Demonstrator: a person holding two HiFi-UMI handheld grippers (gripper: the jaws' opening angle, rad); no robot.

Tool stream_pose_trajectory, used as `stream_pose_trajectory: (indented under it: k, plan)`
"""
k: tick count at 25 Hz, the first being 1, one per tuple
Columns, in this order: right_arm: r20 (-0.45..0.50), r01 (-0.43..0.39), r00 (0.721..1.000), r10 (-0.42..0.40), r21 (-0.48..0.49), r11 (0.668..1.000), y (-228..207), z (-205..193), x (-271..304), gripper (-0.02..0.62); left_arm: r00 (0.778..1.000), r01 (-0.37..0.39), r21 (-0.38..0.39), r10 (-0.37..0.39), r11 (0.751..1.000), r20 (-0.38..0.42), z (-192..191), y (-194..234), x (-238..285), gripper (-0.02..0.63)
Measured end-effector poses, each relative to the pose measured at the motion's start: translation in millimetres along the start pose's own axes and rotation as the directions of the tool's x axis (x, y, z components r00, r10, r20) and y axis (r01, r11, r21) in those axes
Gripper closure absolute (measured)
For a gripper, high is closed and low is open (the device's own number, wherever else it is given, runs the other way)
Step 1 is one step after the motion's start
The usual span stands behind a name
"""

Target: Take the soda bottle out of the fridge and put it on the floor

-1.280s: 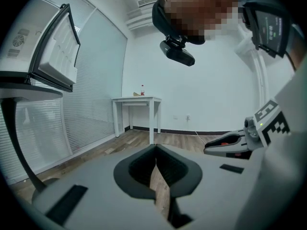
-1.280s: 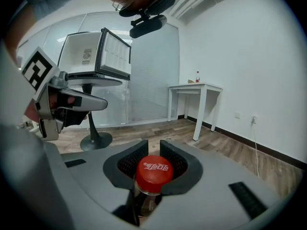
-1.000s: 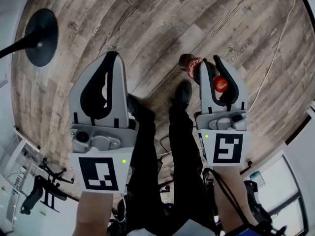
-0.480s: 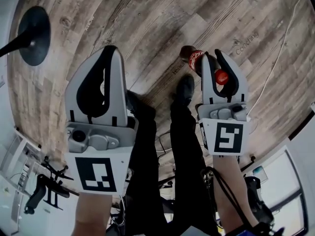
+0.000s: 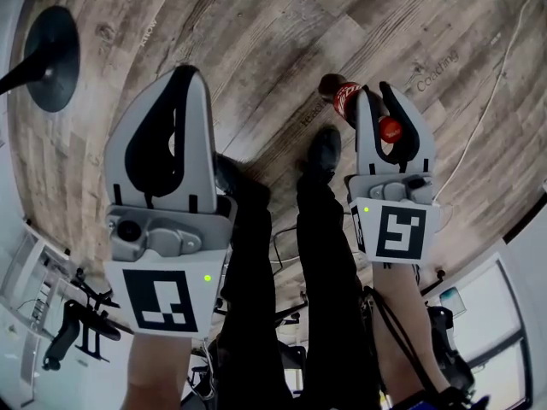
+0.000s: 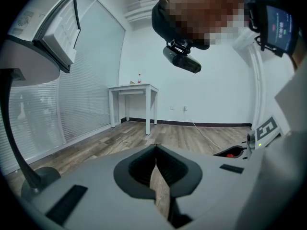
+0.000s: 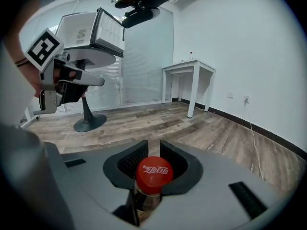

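Over the wood-plank floor (image 5: 256, 41), just ahead of the person's shoes, the soda bottle (image 5: 342, 97) hangs from the right gripper (image 5: 376, 92). Its jaws are clamped on the neck right under the red cap (image 7: 154, 174). From the head view the bottle leans, with its base pointing away from the person. Whether the base touches the boards cannot be told from that view. The left gripper (image 5: 184, 72) is held beside it, well apart, with its jaws pressed together on nothing. Behind the person, the fridge (image 7: 91, 31) stands with its door open.

The bottle looks like thin plastic filled with dark drink, so it is probably fairly heavy for its size. Its body wall would likely give under a hard squeeze. The neck is the stiffest part, and the ridge below the cap gives the pads something to catch on, which makes the present hold a sound one. The drawback is that a neck grip lets the weight below swing. The smooth, possibly cold and damp surface could also slip if the hold were lower down. The base is narrow, so it likely needs to sit flat before any release or the bottle could tip over.
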State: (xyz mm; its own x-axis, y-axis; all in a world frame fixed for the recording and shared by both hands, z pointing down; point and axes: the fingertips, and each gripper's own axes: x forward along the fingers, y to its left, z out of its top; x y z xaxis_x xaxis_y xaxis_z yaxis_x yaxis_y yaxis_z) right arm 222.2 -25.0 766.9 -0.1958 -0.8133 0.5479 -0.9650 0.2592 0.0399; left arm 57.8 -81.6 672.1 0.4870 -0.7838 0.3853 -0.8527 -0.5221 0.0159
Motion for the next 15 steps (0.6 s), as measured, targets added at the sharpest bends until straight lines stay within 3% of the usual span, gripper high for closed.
stream_pose_trajectory:
  k: [15]
  plan:
    - [-0.049, 0.004, 0.999, -0.004, -0.017, 1.000, -15.8, -51.8, 15.6, 0.505, 1.000, 0.016, -0.002, -0.016, 1.000, -0.018, -34.2, -15.8, 18.1, 0.589]
